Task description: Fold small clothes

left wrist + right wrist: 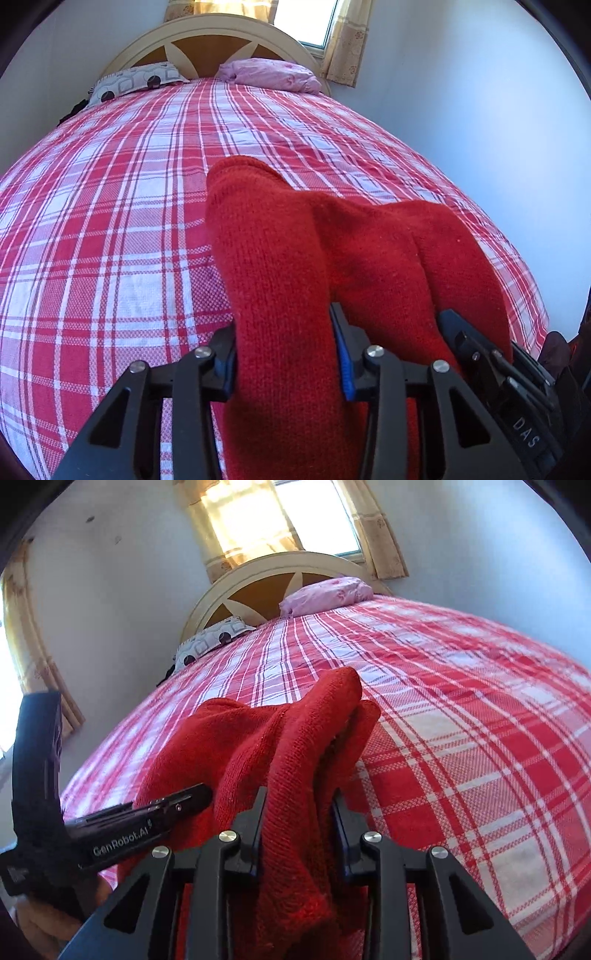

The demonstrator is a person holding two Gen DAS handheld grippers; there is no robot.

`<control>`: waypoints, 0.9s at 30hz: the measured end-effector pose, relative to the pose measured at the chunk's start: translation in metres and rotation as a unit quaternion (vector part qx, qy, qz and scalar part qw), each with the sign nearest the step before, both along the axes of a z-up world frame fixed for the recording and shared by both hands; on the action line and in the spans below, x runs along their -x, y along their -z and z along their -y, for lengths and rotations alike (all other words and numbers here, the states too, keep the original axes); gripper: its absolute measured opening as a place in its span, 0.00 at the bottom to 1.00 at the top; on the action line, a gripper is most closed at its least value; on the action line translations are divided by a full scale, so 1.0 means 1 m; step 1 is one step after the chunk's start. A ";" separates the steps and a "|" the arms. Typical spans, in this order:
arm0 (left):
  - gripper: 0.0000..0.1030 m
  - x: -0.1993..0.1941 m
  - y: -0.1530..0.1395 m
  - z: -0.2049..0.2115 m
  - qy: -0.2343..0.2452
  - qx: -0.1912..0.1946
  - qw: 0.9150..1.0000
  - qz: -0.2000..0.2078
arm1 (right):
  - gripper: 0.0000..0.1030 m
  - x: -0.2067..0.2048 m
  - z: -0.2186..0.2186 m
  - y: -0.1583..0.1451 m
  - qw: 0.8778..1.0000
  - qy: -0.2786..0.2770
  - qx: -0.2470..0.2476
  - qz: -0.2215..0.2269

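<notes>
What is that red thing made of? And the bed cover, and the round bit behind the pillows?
The red garment looks like knitted wool or acrylic: ribbed stitches, fuzzy and matte. The checked bed cover looks like woven cotton, with its weave showing, not shiny. The headboard seems to be cream-painted wood around brown panels, though it could be another hard material.

Home bedroom: bed [110, 206] with red-and-white plaid sheet, cream arched headboard [207, 35] with brown panels, a patterned grey pillow [136, 81] and a pink pillow [273, 74] at its head, yellowish curtains [380, 528] over sunlit window [306, 18], plain white walls.
</notes>
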State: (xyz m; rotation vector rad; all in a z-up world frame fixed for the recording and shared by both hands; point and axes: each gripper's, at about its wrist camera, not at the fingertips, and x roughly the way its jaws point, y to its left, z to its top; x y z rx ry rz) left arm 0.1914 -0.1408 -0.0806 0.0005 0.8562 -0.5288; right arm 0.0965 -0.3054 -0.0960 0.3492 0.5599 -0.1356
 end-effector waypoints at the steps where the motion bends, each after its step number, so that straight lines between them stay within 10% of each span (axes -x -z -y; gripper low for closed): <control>1: 0.41 0.000 0.000 0.000 0.000 -0.001 1.000 0.001 | 0.30 0.001 0.000 -0.001 1.000 0.000 -0.002 -0.001; 27: 0.40 0.002 -0.012 -0.081 -0.055 -0.004 0.998 0.005 | 0.30 -0.007 -0.085 -0.031 0.997 -0.077 0.014 0.006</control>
